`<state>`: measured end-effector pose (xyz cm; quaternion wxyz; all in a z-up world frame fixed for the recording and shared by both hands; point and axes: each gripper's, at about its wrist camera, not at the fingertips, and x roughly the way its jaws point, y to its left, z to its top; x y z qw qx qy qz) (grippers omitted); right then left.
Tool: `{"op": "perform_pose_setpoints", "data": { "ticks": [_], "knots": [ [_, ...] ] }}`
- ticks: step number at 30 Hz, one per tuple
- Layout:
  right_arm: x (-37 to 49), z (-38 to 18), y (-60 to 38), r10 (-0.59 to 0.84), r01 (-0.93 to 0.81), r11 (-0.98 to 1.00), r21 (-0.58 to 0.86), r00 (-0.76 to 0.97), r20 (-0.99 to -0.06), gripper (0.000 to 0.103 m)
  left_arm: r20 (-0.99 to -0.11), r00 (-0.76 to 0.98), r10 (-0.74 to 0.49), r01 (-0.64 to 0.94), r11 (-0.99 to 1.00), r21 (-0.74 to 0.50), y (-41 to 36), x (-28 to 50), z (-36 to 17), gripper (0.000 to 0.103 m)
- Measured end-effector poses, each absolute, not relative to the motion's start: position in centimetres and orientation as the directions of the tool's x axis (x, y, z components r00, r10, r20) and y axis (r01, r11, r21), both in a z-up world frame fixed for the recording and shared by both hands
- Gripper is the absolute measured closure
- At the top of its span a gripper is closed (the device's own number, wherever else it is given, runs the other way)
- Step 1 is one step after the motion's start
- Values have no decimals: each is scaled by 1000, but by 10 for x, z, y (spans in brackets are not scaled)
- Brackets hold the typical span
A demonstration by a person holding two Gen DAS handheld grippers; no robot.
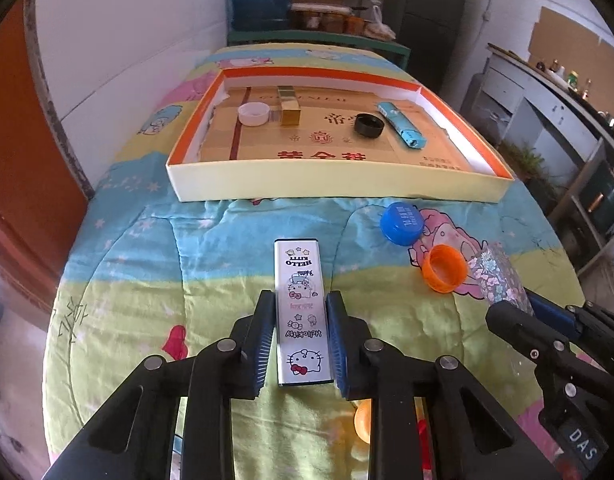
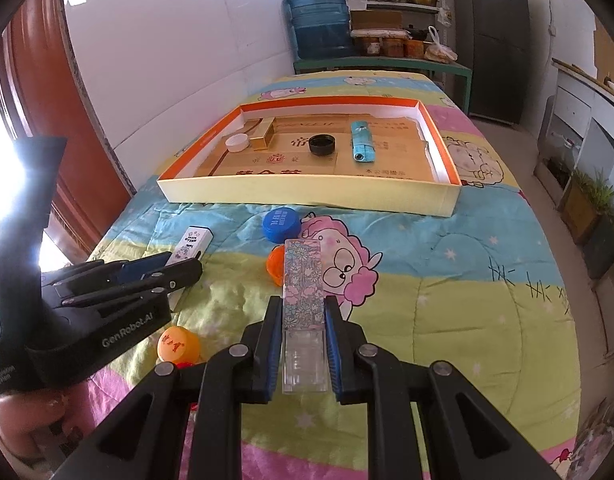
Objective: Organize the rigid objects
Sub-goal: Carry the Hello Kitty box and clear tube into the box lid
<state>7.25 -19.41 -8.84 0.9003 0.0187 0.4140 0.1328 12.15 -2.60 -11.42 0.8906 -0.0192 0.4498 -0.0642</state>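
Quilt [image 1: 147, 264]: left hand-held gripper [image 1: 301, 344] clamps Hello Kitty case [image 1: 303, 316]; right hand-held gripper [image 2: 305, 344] clamps floral case [image 2: 303, 284].

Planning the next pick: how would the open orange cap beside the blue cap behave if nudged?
The orange cap looks like thin plastic, so probably light and stiff. It lies tilted on the soft quilt, so it may roll or flop over.

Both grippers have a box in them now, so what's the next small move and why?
Probably carry the left gripper forward to the tray and set its Hello Kitty box in the bare middle. The jaws are shut on it, and the white cap, gold box, black cap and blue tube already lie inside.
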Motion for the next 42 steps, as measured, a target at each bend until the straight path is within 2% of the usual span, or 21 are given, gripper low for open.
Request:
{"op": "perform_pose_setpoints", "data": {
  "ticks": [42],
  "knots": [
    [111, -29, -196, 225, -226, 970, 85, 716, -661, 83, -653, 733, -191, 136, 982, -135, -12, 149, -23, 76]
  ]
}}
